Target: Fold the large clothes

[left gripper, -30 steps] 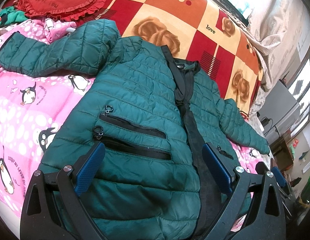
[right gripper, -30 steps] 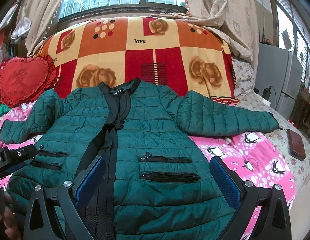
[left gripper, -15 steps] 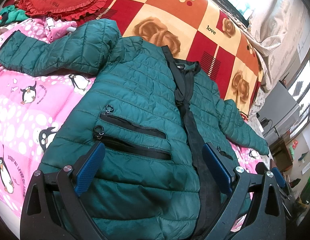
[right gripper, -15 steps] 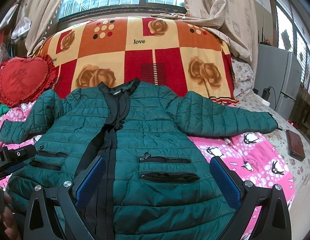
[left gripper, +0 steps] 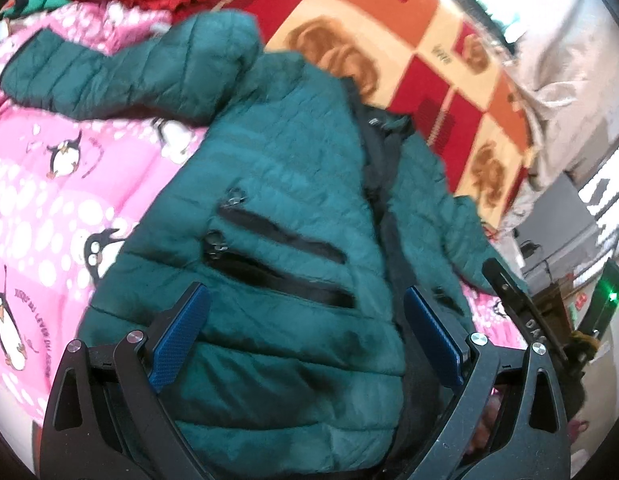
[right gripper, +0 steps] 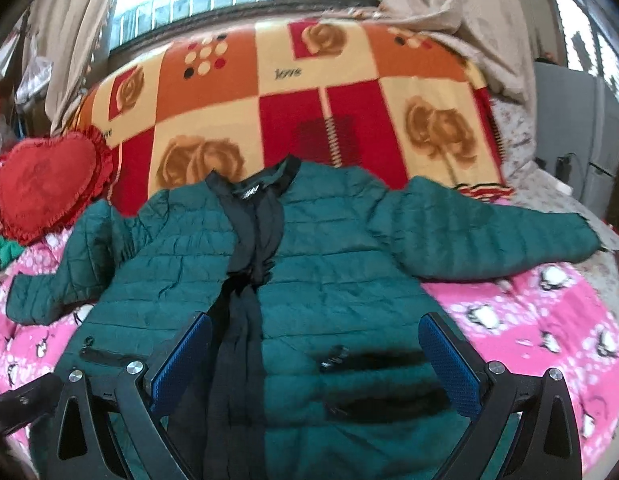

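A bed fills the room under the window, spread with a pink penguin quilt [right gripper: 521,320] and, toward the head, an orange and red rose blanket [right gripper: 309,92], with a red heart cushion [right gripper: 49,184] off to the side. The green puffer jacket [right gripper: 317,280] lies face up across the quilt, both sleeves flung out, nothing folded yet.

Both views have gone blurred where a second ago they were sharp, so both tools are on the move after hovering. The left gripper [left gripper: 305,344] has dropped closer to the hem and swung round; its jaws stand wide with nothing between them, over the pocket zips [left gripper: 277,256]. The right gripper [right gripper: 315,364] has pulled back a little, so more sleeve and blanket show; its jaws gape too, over the black placket [right gripper: 237,344]. I'd say the first grab at the hem is coming.
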`<state>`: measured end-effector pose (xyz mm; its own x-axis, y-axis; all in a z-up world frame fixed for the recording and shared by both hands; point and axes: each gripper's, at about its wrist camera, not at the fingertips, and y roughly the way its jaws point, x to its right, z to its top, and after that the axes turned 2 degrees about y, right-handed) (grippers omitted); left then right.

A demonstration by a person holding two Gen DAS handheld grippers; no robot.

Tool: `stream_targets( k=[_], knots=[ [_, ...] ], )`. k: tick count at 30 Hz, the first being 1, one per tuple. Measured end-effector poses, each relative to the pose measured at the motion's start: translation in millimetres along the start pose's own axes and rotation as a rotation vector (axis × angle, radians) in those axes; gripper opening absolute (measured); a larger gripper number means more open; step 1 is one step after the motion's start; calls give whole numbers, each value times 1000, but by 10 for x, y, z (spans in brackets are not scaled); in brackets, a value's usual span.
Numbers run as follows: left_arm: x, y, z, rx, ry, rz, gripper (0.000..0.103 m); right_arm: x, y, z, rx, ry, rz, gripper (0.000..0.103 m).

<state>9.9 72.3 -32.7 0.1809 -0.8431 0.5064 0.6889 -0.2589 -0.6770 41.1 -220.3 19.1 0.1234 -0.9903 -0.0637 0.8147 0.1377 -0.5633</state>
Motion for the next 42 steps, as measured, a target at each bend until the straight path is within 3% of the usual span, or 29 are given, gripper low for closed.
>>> stream_targets(
  k=[4,7,12,14,19,42],
  knots=[
    [81,32,319,57,57,135,98,238,105,-20,-28,13,3,102],
    [221,217,517,71,117,158,98,491,210,-30,-73,32,6,102],
    [256,888,563,-9,267,283,98,800,345,-57,-133,46,2,102],
    [205,1104,488,-95,297,335,98,865,355,-57,-134,44,6,102],
    [237,1173,452,-109,317,363,102,887,367,-59,-138,17,9,102],
    [201,1213,476,-126,313,374,103,1025,266,-56,-105,-8,-39,102]
  ],
)
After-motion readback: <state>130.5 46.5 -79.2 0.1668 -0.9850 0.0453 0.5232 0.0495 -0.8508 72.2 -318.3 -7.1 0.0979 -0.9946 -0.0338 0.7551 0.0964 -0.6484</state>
